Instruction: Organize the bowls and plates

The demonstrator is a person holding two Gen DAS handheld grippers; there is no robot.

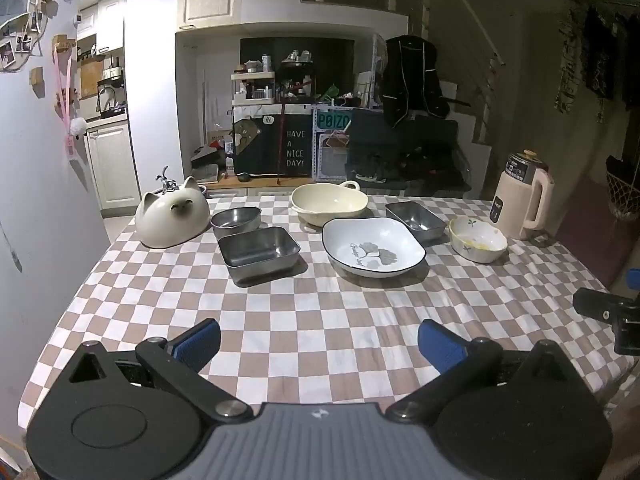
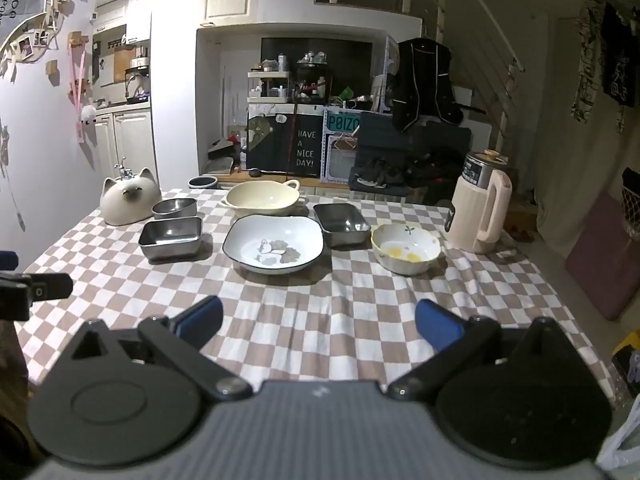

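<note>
**Both grippers empty, dishes untouched — risks are cloth drag and steel-on-ceramic knocks**

Nearest the lens: left gripper [image 1: 319, 340] is held low over the checked tablecloth [image 1: 320, 300], blue pads [image 1: 200, 340] spread wide, nothing between them. Right gripper [image 2: 319, 322] is held the same way, fingers apart and empty, over the near edge of the cloth.

Dishes are laid out toward 12 o'clock, well apart from both grippers:
- white square plate [image 1: 374, 250] at 12, cream handled bowl [image 1: 329, 202] just behind it
- large steel tray [image 1: 259, 252] at 11, small steel bowl [image 1: 236, 220] just behind, nearly touching
- second steel tray [image 1: 416, 218] at 1, close beside the plate's rim
- flowered bowl [image 2: 406, 248] at 1–2, yellow residue seen inside
- cat-shaped ceramic piece [image 1: 172, 216] at 10–11, dome up
- beige kettle [image 2: 480, 208] at 2, close to the flowered bowl

Likely failure points, as judged:
- Cloth is wrinkled near the right gripper; a dragged dish could bunch it and shift neighbouring pieces.
- Ceramic rims are thick and glazed; a shallow pinch could slip.
- Second tray and plate sit tight together; a wide-open finger could knock one while reaching the other.
- Residue could be smeared if the flowered bowl is nested under clean ware.
- Kettle could be clipped on a reach toward 2.
</note>
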